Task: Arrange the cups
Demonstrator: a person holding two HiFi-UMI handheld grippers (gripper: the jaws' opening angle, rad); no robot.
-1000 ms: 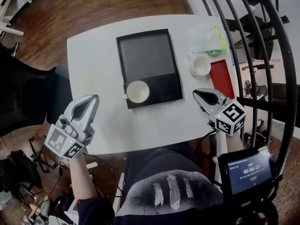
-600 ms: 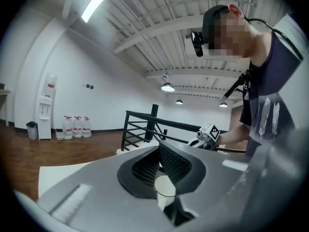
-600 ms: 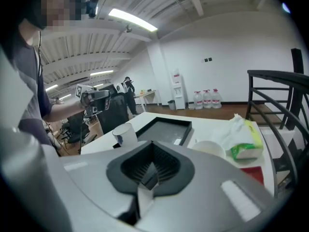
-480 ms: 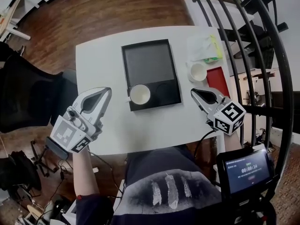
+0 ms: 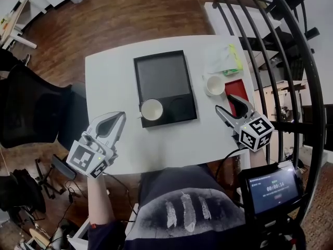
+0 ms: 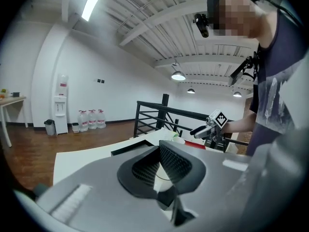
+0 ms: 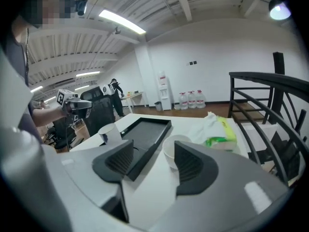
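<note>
1. Grippers: the right gripper [image 5: 225, 104] has just been opening its jaws, now half apart with nothing between them; the left gripper [image 5: 118, 116] is clenched and empty.
2. The desk cup [image 5: 214, 85] stands untouched at the right gripper's 11 o'clock; the second cup [image 5: 151, 109] sits in the tray's [image 5: 161, 74] 7 o'clock recess.
3. The desk [image 5: 109, 87] is bare at the tray's 6 o'clock; the railing [image 7: 270, 80] crowds 3 o'clock.

A white tabletop [image 5: 104, 82] stands on a reddish-brown wooden floor [image 5: 135, 9], with a black office chair [image 5: 31, 108] off its left edge and a black metal railing [image 6: 165, 105] beyond its right edge. The walls [image 6: 43, 62] are white, and against the far one stand a water dispenser [image 6: 60, 105], a row of water bottles [image 6: 90, 119] and a small bin [image 6: 49, 127]. A long strip light [image 6: 94, 1] and round hanging lamps [image 6: 178, 76] shine from the white beamed ceiling [image 6: 159, 28].
</note>
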